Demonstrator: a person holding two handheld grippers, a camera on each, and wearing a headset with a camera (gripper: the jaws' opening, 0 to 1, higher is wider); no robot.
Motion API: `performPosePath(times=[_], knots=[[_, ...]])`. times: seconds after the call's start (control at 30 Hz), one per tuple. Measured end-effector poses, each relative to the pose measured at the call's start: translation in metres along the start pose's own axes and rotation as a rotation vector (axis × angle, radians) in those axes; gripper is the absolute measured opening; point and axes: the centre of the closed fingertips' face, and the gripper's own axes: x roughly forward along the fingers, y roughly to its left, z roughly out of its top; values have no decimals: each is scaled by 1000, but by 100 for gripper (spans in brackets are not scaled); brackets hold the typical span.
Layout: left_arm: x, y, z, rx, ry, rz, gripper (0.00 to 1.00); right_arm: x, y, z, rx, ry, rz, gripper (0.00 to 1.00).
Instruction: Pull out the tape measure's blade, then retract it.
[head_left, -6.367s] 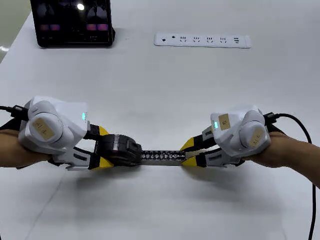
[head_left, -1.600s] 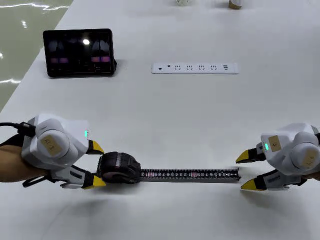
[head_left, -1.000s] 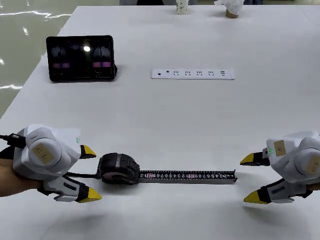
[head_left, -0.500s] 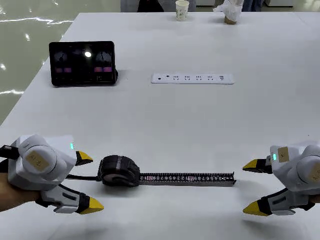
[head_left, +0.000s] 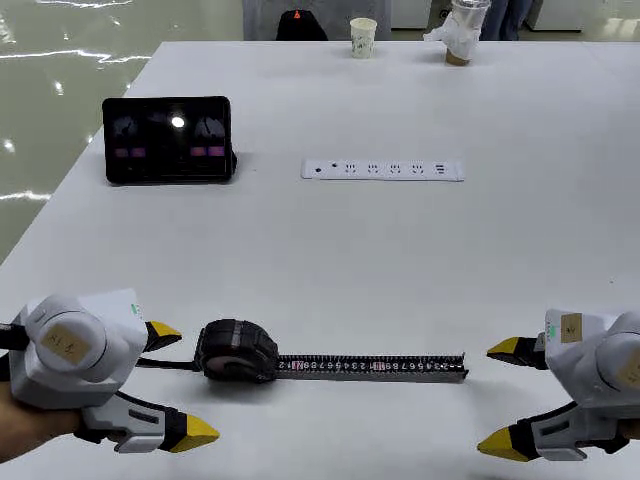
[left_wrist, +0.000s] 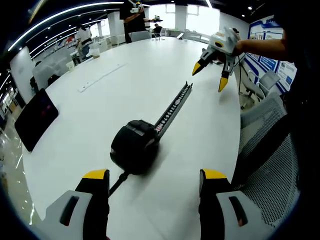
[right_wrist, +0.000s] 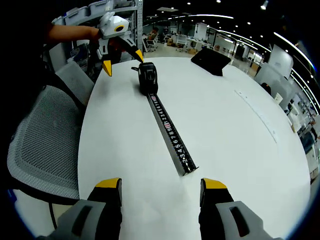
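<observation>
The case (head_left: 237, 350) sits on the counter (head_left: 400, 250) just ahead of my left tongs (head_left: 185, 382), blade (head_left: 375, 365) stretched flat straight toward my right tongs (head_left: 497, 396), its tip near them. Both tongs gape empty; I judge the left nearer for the retract.

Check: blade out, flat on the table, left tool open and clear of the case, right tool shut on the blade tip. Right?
No. The right tool is open, short of the blade tip, per the right gripper view. Rest holds: blade out flat on the table, left tool open, clear of the case.
</observation>
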Motion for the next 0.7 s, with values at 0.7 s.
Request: performPosePath(times=[0.7], knots=[[-8,-21,11,-140,-103,73,82,-11,15,13,228,-109,-122,77]])
